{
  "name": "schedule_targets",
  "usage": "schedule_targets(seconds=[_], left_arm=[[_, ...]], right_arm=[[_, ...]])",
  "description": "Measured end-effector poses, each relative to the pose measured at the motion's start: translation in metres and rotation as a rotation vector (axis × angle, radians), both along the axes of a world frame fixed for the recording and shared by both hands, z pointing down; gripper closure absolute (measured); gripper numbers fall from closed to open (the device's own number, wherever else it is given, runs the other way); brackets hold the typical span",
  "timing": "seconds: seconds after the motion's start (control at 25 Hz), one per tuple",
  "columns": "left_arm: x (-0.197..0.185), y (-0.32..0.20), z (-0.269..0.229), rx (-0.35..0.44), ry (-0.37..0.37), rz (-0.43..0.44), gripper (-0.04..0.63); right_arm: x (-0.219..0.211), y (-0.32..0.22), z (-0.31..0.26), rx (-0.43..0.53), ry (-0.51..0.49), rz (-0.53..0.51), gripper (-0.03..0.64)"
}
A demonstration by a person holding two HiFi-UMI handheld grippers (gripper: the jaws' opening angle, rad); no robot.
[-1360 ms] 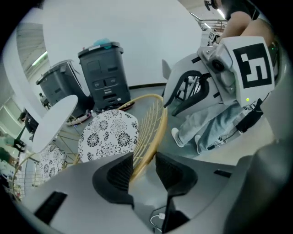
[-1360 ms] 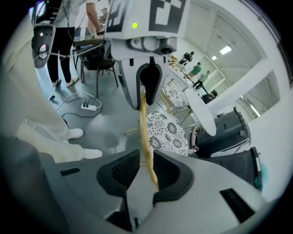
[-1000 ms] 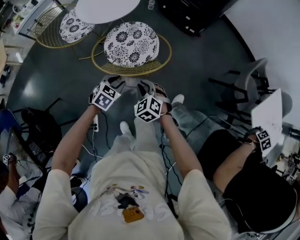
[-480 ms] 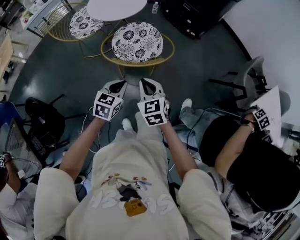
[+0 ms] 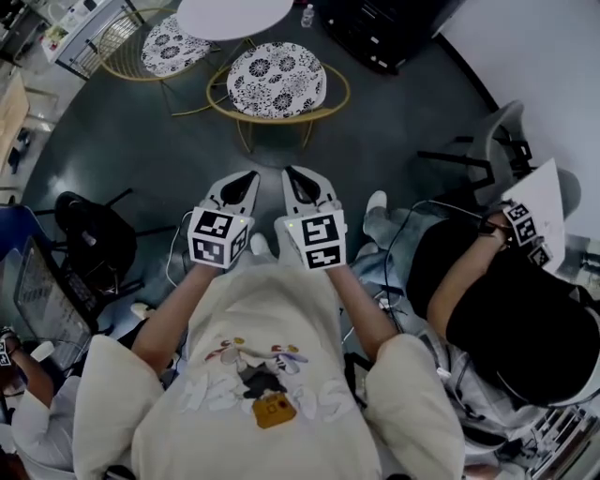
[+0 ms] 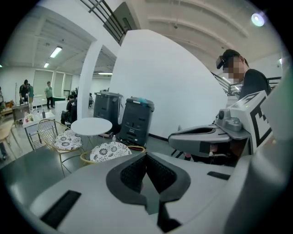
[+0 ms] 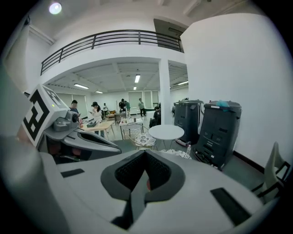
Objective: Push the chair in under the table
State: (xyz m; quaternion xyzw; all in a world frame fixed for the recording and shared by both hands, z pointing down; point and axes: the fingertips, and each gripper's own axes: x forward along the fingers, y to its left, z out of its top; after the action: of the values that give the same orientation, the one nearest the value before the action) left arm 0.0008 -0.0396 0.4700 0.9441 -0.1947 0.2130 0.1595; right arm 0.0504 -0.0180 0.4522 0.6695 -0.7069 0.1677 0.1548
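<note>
The chair has a black-and-white floral cushion on a gold wire frame and stands by the round white table at the top of the head view. My left gripper and right gripper hang side by side above the floor, well short of the chair. Both are shut with nothing between the jaws. In the left gripper view, the chair and table lie beyond my left gripper. In the right gripper view, the table stands beyond my right gripper.
A second floral chair stands left of the table. Black bins line the far wall, with a bottle on the floor near them. A seated person in black and a grey chair are at the right. A black chair and cables are at the left.
Both grippers have drawn back from the chair's near rim towards my body, risen and rolled upright. The chair stays by the table.
</note>
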Motion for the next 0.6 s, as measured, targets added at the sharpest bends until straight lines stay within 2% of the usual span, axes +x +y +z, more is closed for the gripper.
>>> schedule_targets(seconds=[0.36, 0.6], left_arm=[[-0.021, 0.029, -0.005, -0.017, 0.011, -0.036, 0.586], [-0.036, 0.034, -0.004, -0.014, 0.017, -0.052, 0.586]], right_arm=[[-0.019, 0.028, -0.003, 0.023, -0.065, 0.064, 0.609], [-0.05, 0.026, -0.008, 0.034, 0.007, 0.017, 0.609]])
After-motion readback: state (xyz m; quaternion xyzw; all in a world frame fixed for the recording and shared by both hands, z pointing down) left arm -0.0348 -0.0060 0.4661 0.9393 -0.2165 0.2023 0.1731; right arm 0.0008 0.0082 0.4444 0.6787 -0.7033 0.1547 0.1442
